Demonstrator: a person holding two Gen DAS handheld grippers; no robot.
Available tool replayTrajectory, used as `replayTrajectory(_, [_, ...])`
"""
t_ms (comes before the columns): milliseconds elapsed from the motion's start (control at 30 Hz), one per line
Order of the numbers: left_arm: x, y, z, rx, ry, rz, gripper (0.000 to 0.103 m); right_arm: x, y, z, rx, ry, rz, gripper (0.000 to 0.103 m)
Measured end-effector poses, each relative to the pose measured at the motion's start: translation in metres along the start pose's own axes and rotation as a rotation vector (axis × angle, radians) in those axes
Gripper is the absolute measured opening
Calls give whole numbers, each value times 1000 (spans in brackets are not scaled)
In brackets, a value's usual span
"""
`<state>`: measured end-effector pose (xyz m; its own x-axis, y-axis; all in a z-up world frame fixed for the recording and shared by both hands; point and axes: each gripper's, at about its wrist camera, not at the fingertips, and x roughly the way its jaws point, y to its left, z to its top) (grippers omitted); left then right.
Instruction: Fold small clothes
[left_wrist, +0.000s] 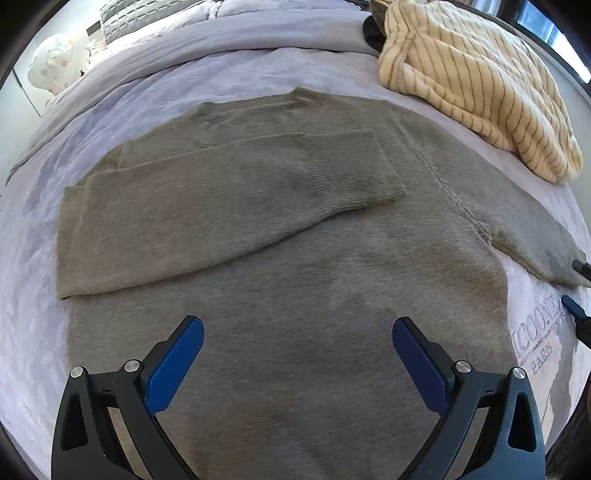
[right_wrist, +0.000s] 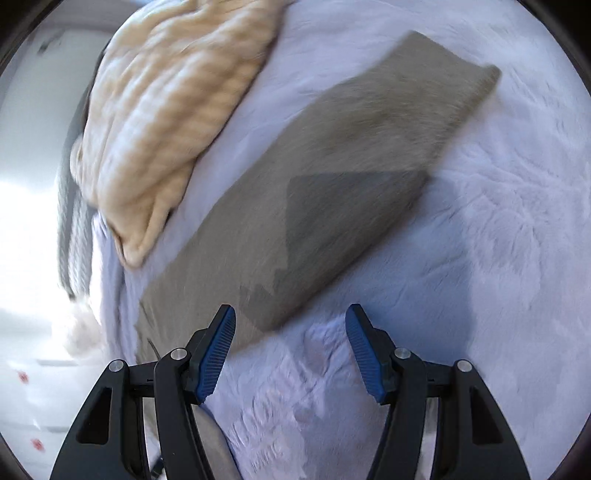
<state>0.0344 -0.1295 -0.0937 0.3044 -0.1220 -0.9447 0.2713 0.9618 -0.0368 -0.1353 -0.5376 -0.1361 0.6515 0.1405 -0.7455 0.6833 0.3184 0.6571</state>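
Note:
A grey-brown fuzzy sweater (left_wrist: 288, 280) lies flat on the bed. Its left sleeve (left_wrist: 229, 206) is folded across the chest. Its right sleeve (left_wrist: 517, 229) stretches out to the right; it also shows in the right wrist view (right_wrist: 332, 192), lying straight on the bedspread. My left gripper (left_wrist: 298, 350) is open and empty, hovering over the sweater's lower body. My right gripper (right_wrist: 290, 343) is open and empty, just above the bedspread beside the sleeve's near edge. Its fingertips (left_wrist: 576, 288) show at the right edge of the left wrist view.
A cream sweater with thin dark stripes (left_wrist: 476, 77) lies heaped at the back right of the bed, also in the right wrist view (right_wrist: 173, 110). The pale lilac bedspread (left_wrist: 155, 96) covers the bed. Grey pillows (left_wrist: 129, 14) lie at the far end.

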Motion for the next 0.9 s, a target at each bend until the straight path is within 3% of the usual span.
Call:
replayTrajectory(400, [18,-13,10,-3,50,52,102,20,-4,36,142,-53,209,67])
replayTrajectory(433, [19,-12,11,-6,55,57,102,23,-2,36,156,-49,233,61])
replayTrajectory(533, [22,-5,12,-29,69,58,102,31,8,38,151,-23,252,8])
replayTrajectory(600, [23,0,13,-41,74,65,102,33,21,38,121,-29,232,8])
replayTrajectory(733, [30,12,16,-55,89,95,102,34,51,35,37,-13,279,8])
replayTrajectory(900, [32,33,17,-103,109,84,102,46,121,22,-143,25,287,8])
